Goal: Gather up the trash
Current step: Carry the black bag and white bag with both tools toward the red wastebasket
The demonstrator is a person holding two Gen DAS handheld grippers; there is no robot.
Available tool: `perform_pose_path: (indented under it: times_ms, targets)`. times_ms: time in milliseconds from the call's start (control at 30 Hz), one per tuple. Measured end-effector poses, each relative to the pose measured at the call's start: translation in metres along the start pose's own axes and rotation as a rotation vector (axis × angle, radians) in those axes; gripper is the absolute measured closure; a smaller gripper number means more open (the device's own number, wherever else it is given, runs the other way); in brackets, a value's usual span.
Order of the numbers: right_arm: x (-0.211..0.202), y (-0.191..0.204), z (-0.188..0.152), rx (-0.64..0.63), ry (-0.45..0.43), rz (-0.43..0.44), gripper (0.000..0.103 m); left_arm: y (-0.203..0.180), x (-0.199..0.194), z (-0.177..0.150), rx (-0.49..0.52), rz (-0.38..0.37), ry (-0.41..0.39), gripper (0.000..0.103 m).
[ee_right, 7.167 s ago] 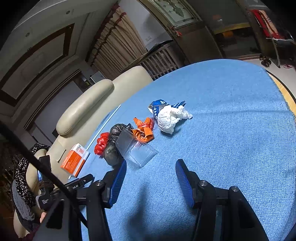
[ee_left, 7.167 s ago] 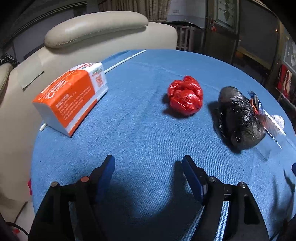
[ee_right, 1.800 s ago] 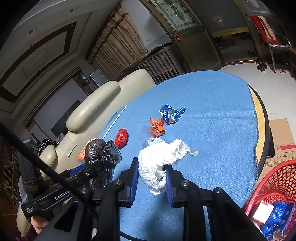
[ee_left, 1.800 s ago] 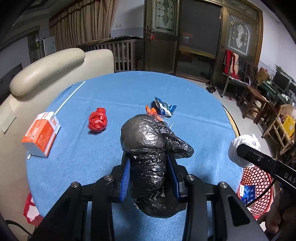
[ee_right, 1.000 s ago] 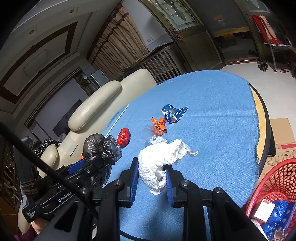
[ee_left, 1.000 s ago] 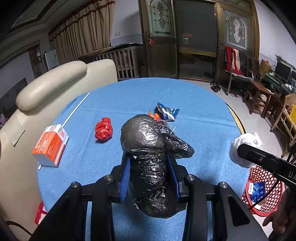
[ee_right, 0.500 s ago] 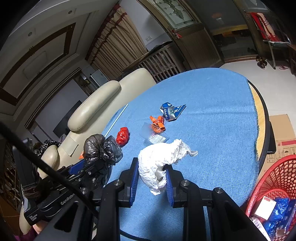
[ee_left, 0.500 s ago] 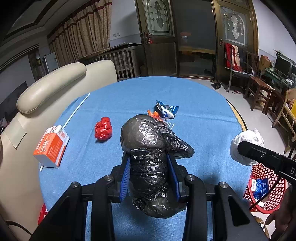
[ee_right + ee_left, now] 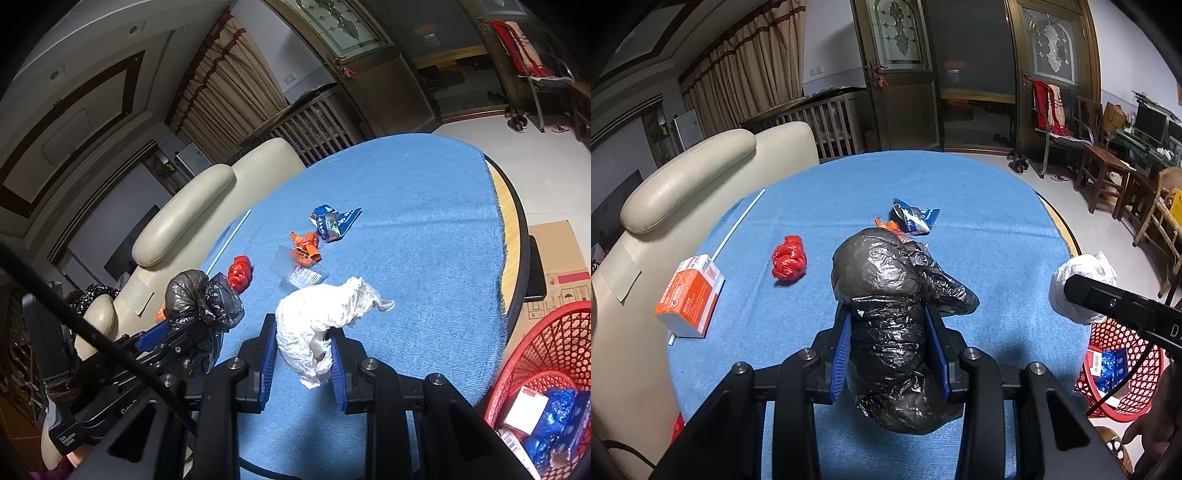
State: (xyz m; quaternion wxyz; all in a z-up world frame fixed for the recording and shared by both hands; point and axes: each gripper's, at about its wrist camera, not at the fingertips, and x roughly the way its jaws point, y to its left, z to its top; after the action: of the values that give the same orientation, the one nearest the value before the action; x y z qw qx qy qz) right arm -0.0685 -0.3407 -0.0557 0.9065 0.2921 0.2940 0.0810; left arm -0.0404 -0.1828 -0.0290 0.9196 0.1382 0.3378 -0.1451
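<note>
Blue table [image 9: 979, 192]: black bag [image 9: 886, 295] lifted since.

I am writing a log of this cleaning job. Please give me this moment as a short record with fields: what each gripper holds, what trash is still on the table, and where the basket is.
left gripper: shut on black bag
right gripper: shut on white bag
on table: red bag, orange wrapper, blue wrapper, clear box, orange carton
basket: red, on the floor beside the table, some trash already inside
</note>
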Motion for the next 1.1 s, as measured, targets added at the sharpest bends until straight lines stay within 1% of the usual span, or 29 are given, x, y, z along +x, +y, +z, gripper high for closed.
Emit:
perform_pose_path:
  times_ms: [667,1100]
  targets:
    - [-0.014,-0.016,-0.001,0.034,-0.01,-0.007,0.075,-0.003,0.011,0.002,0.04,-0.008,0.01,0.063]
    - [-0.019,-0.018,-0.001,0.04,-0.021,-0.011,0.075,-0.007,0.011,0.002,0.054,-0.012,0.01,0.063]
